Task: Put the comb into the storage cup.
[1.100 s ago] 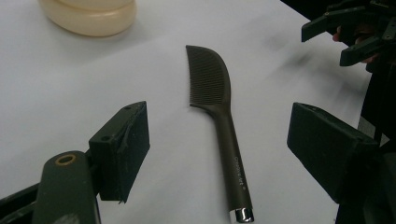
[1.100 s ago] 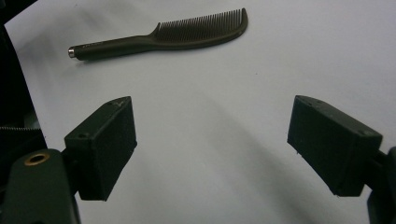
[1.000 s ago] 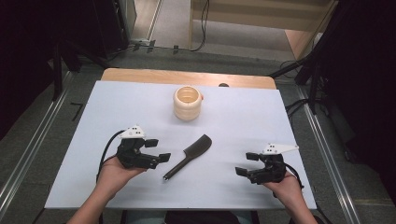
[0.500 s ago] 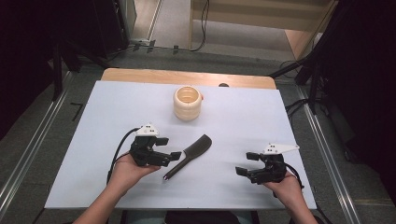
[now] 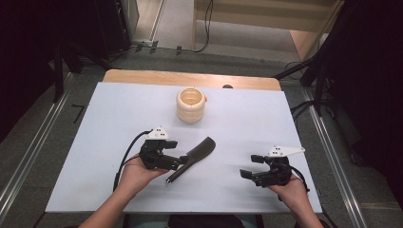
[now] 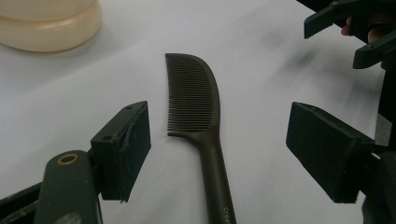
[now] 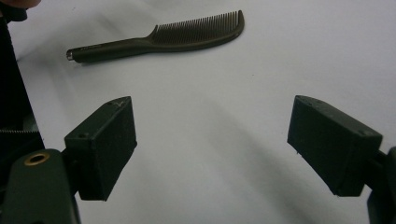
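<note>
Dark brown plastic, the comb [image 5: 192, 158] lies flat on the white counter [image 5: 109, 114], just left of centre and near the front edge; its long axis runs from the handle tip at about seven o'clock to the toothed head at about one o'clock; the left claw [image 5: 178, 161] is much the nearer, jaws spread wide, and in the left gripper view the handle of the comb [image 6: 205, 126] passes between them without touching either; closing there would likely pinch the handle just behind the teeth; the right claw [image 5: 247, 174] rests well apart at the comb's four o'clock, jaws also spread, holding nothing; a cream ribbed cup [image 5: 191, 104] stands upright beyond the comb at twelve o'clock, apparently empty.
</note>
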`<state>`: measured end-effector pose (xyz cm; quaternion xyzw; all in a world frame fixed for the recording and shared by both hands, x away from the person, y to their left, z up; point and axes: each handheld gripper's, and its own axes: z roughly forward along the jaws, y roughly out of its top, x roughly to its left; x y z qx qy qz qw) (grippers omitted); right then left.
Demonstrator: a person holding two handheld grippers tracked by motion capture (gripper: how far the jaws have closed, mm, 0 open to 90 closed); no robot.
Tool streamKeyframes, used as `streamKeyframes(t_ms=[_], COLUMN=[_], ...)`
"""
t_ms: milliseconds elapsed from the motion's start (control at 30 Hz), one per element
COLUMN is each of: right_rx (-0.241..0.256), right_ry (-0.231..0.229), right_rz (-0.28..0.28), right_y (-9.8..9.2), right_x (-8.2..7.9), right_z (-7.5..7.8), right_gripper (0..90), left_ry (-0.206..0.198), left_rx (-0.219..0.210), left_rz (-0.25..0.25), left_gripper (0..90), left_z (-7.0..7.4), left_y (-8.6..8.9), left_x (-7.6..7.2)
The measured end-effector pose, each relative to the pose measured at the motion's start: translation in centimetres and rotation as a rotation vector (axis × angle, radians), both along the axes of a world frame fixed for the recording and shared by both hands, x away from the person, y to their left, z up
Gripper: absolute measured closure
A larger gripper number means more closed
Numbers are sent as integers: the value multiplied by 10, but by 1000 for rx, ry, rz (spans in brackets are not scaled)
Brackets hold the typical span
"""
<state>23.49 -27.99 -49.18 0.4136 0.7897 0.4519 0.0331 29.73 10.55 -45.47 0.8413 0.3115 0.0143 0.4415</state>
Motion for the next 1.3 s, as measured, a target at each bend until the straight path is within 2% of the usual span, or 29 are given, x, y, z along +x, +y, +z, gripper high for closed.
streamKeyframes(t_ms=[167, 367, 600, 700, 900, 1000, 1100, 1300], right_rx=[0, -1, -2, -4, -5, -5, -6, -7], right_ry=[-1, -2, 0, -3, -2, 1, 1, 2], right_rz=[0, -1, -1, 0, -1, -2, -2, -3], right_y=[0, 0, 0, 0, 0, 0, 0, 0], right_x=[0, 0, 0, 0, 0, 0, 0, 0], right_z=[0, 0, 0, 0, 0, 0, 0, 0], right_gripper=[137, 137, 137, 137, 137, 137, 137, 137], left_ry=[-2, -5, 16, 22, 39, 53, 65, 79], left_rx=[-7, 23, 36, 72, 91, 127, 130, 182], left_rz=[10, 6, 8, 2, -2, -3, -1, -14], left_gripper=[225, 234, 250, 250, 262, 262, 281, 298], left_z=[-3, -9, -14, -18, -22, -26, -29, -35], left_y=[0, -1, -2, -3, -4, -5, -5, -8], left_x=[-1, -4, -6, -7, -8, -9, -10, -12])
